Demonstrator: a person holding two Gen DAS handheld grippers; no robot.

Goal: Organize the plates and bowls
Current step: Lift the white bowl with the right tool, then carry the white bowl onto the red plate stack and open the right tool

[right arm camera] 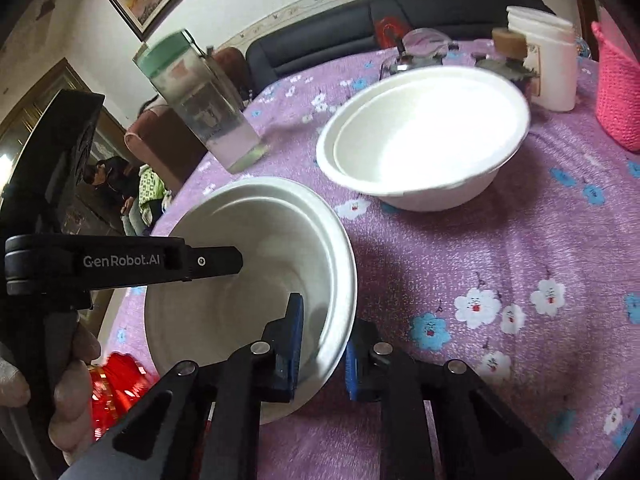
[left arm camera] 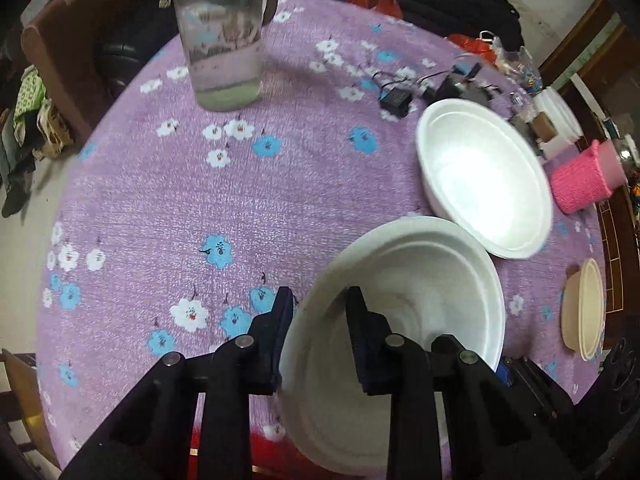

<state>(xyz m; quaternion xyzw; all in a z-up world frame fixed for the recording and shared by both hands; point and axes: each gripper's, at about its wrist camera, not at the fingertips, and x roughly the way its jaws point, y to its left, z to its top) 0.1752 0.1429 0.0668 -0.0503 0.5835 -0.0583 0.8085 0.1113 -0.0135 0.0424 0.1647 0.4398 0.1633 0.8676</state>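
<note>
Sitting at the worktop's near edge, the white bowl (left arm camera: 404,312) has both your grippers on its rim: your left gripper (left arm camera: 318,340) and right gripper (right arm camera: 324,354) each have jaws straddling the wall, one finger inside, one outside, closed on it. A second white bowl (right arm camera: 424,136) stands just beyond, beside a water jug (left arm camera: 220,36)

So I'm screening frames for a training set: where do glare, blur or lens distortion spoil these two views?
Left wrist view: fisheye bends the purple floral tablecloth into a dome; the farther white paper bowl is blown out inside; the clear water jug is smeared. Right wrist view: glare washes out that bowl's interior, its rim looks motion-blurred, and the nearer white paper bowl stays readable.
</note>
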